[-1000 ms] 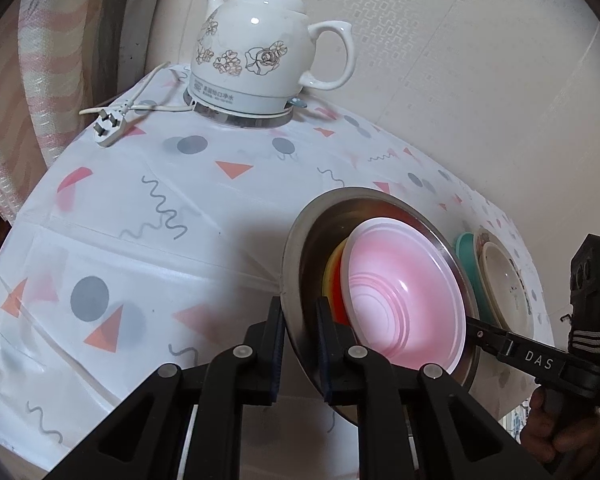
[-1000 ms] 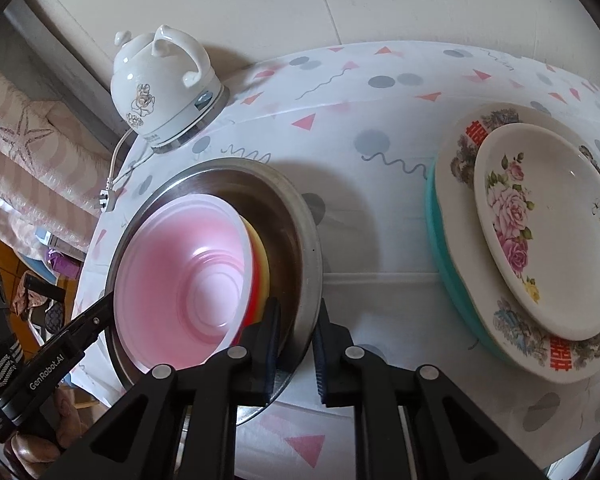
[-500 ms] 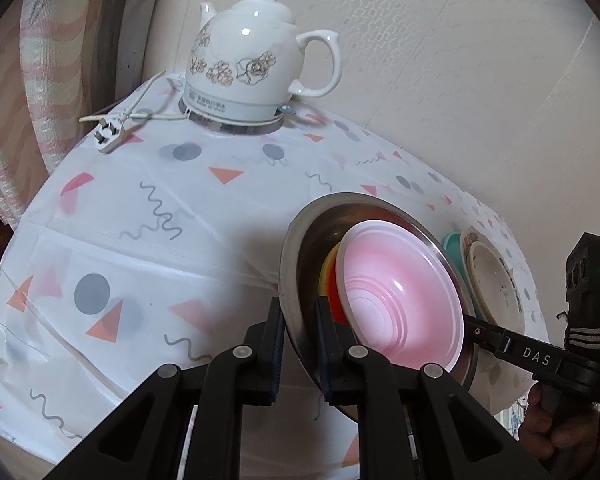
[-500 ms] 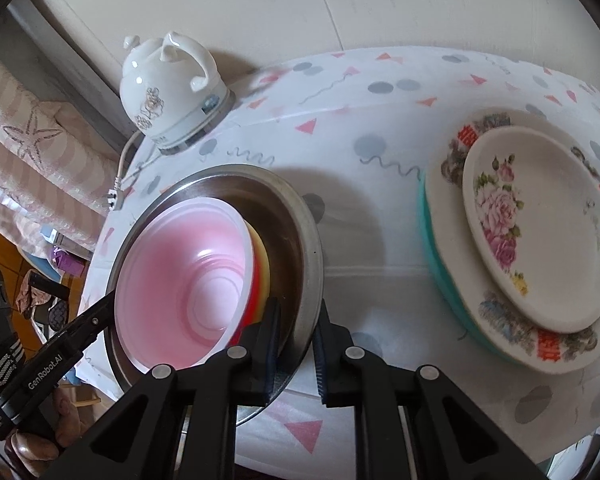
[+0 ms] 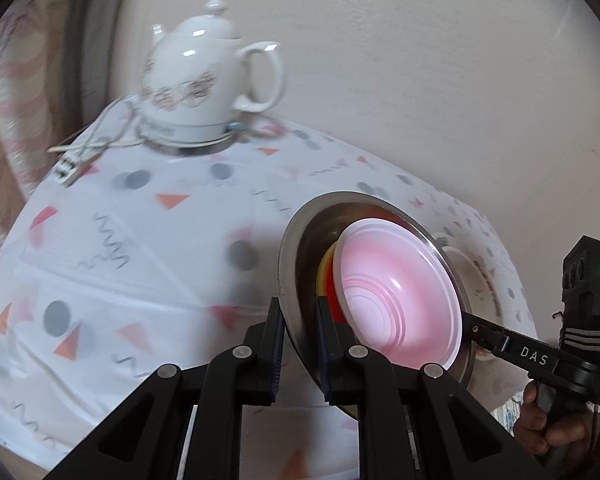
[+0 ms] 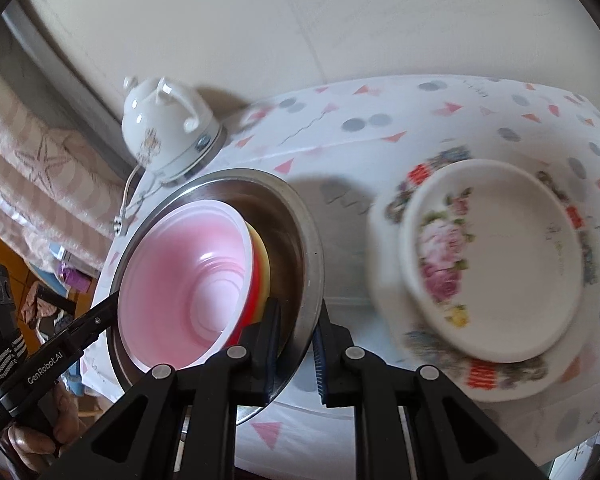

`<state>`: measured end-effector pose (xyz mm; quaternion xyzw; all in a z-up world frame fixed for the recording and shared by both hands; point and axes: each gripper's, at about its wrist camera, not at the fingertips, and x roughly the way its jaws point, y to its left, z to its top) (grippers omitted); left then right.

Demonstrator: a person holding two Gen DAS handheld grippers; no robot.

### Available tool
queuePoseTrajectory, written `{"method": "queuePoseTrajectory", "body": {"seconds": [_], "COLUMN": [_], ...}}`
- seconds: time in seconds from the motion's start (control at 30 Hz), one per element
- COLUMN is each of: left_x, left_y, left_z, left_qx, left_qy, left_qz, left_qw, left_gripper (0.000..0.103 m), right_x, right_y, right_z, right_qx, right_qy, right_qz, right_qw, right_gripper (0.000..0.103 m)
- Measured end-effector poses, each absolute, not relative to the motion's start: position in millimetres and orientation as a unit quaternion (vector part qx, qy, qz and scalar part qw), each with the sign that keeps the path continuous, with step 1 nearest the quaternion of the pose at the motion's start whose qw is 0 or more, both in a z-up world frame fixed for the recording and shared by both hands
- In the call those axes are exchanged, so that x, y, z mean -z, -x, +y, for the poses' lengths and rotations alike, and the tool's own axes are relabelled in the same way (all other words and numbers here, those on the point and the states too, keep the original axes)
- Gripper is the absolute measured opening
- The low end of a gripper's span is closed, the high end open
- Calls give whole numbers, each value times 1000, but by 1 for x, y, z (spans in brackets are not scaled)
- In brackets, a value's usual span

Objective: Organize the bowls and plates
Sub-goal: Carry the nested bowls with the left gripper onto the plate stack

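The round stainless-steel basin [image 5: 300,240], tilted above the patterned-cloth worktop [image 5: 140,248], is clamped at opposite rims by the left tongs [image 5: 298,344] and right tongs [image 6: 296,352], both closed on it. A pink plastic bowl [image 6: 184,284] is nested inside, over red and yellow ones.

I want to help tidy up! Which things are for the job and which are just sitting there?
For the job: steel bowl held by both tongs, left and right; pink bowl; flowery plates.

Just sitting there: white kettle, its plug, tablecloth.
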<state>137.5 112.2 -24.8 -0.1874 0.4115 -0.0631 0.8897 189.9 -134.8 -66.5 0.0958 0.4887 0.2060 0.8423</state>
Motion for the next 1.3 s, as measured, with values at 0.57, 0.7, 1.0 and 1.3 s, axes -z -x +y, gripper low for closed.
{"method": "queuePoseTrajectory", "body": {"seconds": [0.57,0.7,1.0,1.3], "left_x": [-3,3,33,43], "left_y": [-210,-220,-232,-233], "left_z": [-13,-35,-56,-64], "left_qx": [182,191,172,161], "left_qy": [148,137,135,132], "left_qz": [420,429,466,479], "left_qw": [877,872,857,853], "left_gripper": [15,15,16,16], "right_x": [33,40,65,83], "right_y": [-198,-206,-221,-227], "right_z": [-270,-290,-310,-316], "right_qx": [-101,-84,-80,-84], "right_qy": [-155,-162,-161,-156], "right_qz": [447,453,480,497], "right_qw": [875,873,859,849], "right_gripper": [15,15,15,15]}}
